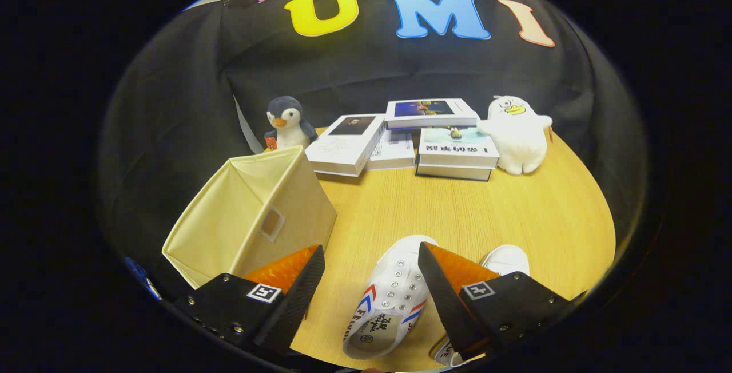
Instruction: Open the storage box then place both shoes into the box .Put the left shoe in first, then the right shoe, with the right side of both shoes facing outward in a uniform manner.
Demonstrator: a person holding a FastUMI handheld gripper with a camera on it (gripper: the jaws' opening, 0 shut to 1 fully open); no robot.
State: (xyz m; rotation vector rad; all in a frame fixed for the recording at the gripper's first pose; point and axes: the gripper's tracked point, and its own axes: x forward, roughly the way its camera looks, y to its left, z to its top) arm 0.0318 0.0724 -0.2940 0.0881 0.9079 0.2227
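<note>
Gripper (366,281) spread wide, clasping nothing, fingers hovering above the wooden table (543,213).

Left to right, then: cream storage box (251,213) tipped on its side just beyond the left finger, mouth gaping toward the near left, so apparently already opened. Toy penguin (286,122) perched behind it. First white shoe (389,298) lying between the fingers, toe pointing away, laces and striped flank showing. Second white shoe (506,258) mostly hidden behind the right finger, only a toe and a bit of heel peeking out. Books (412,138) and a white plush duck (517,133) well beyond.

Risks from here, as a guess: could not tell left shoe from right, so grabbing the wrong 1 first would break the order. Pinching soft canvas could let the shoe swing, spoiling the outward-facing side. Nudging the light box could shove it away.
</note>
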